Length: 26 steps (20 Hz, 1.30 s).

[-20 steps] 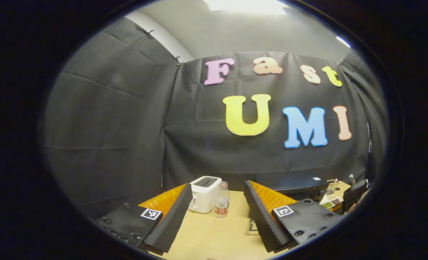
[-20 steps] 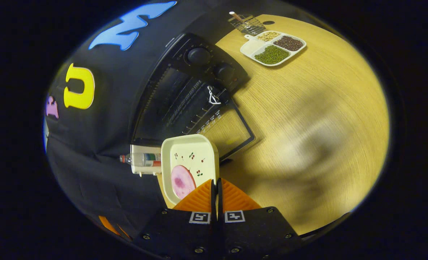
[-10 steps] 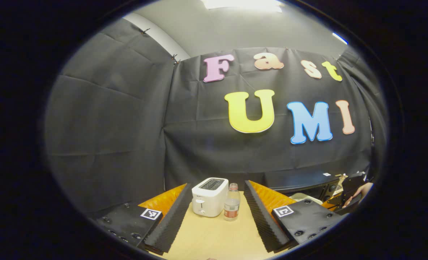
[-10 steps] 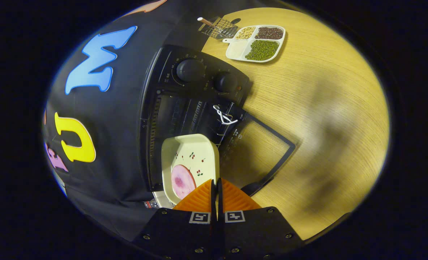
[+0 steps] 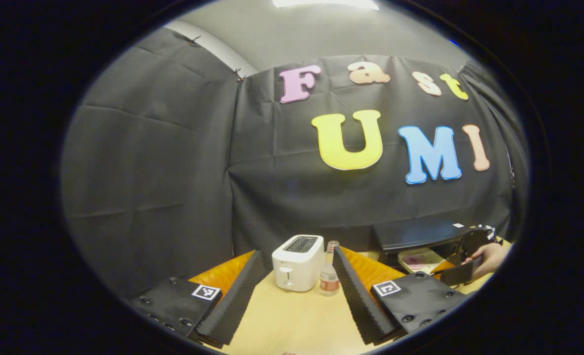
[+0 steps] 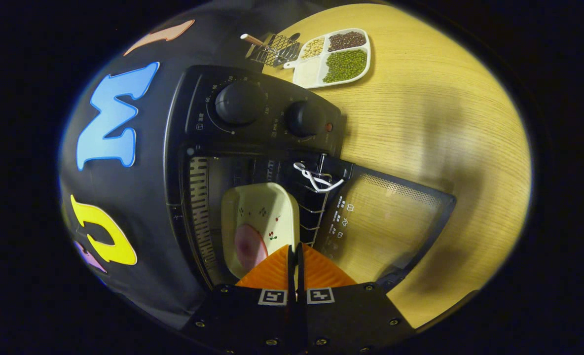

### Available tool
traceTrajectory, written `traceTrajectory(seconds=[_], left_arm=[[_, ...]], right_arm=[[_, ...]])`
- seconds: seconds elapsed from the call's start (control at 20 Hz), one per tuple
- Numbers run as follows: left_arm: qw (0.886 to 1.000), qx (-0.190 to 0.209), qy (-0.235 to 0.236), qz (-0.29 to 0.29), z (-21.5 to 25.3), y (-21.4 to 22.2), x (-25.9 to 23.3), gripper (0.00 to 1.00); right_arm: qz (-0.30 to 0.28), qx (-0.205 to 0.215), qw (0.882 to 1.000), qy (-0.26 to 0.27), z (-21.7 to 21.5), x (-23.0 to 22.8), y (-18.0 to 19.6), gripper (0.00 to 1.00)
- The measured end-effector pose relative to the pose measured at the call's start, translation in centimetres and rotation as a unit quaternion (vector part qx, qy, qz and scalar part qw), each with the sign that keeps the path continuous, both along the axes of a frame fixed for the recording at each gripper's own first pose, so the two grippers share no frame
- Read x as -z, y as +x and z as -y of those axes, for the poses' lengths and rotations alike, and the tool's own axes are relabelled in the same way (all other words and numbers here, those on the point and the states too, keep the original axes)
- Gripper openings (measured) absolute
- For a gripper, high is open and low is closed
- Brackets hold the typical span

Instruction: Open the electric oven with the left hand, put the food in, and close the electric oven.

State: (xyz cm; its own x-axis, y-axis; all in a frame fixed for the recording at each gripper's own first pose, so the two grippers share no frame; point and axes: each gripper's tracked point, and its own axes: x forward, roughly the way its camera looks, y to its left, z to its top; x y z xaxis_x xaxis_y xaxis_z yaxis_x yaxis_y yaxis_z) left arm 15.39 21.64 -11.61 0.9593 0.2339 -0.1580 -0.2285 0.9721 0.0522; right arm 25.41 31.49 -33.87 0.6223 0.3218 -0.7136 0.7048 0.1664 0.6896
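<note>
Right claw (image 6: 294,256) clamped narrow on the near rim of the plate (image 6: 260,217), which carries a pink slice of food (image 6: 249,245). Plate sits partway into the electric oven (image 6: 252,148) cavity, above the lowered door (image 6: 385,222). Plate looks stiff, glazed, likely slippery and chip-prone; a rim pinch is the only hold, so keep it level. Left claw (image 5: 297,291) spread wide, holding nothing, over the desk (image 5: 292,320) near a toaster (image 5: 298,255) and bottle (image 5: 329,276).
</note>
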Motion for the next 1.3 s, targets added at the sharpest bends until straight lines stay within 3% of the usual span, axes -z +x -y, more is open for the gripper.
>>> traceTrajectory(seconds=[0.25,0.45,0.5,0.55,0.6,0.65,0.7,1.0,1.1,1.3], left_arm=[[1.000,-0.007,0.010,-0.013,-0.8,0.1,0.8,1.00],[1.000,-0.001,0.007,-0.013,-0.3,0.7,1.1,0.93],[1.000,0.003,0.004,-0.011,0.0,1.1,0.9,0.90],[1.000,0.007,0.002,-0.009,0.4,1.3,1.0,1.00],[1.000,0.012,0.001,-0.008,0.9,1.4,0.9,1.00],[1.000,0.017,0.000,-0.006,1.4,1.5,1.0,1.00],[1.000,0.023,-0.002,-0.005,1.9,1.7,1.0,1.00],[0.997,0.067,-0.027,-0.008,7.0,1.8,2.0,1.00],[0.995,0.088,-0.037,-0.013,9.2,2.0,2.7,1.00],[0.990,0.125,-0.058,-0.038,13.8,1.6,5.0,1.00]], right_arm=[[0.019,0.033,0.999,0.030,-0.8,-0.3,2.2,0.07],[0.065,0.017,0.994,0.091,-3.2,-2.6,2.5,0.15],[0.076,0.010,0.993,0.095,-3.7,-3.1,2.5,0.42],[0.074,-0.006,0.994,0.083,-3.3,-3.1,1.6,0.69],[0.083,-0.018,0.994,0.075,-3.3,-3.5,1.3,0.97],[0.088,-0.030,0.994,0.065,-2.9,-3.9,0.7,0.86],[0.092,-0.043,0.993,0.056,-2.8,-4.0,0.2,0.97],[0.148,-0.136,0.979,-0.014,0.2,-7.1,-3.8,0.97],[0.175,-0.171,0.969,-0.043,1.5,-8.2,-5.3,0.97],[0.236,-0.230,0.936,-0.124,5.4,-11.0,-8.1,0.97]])
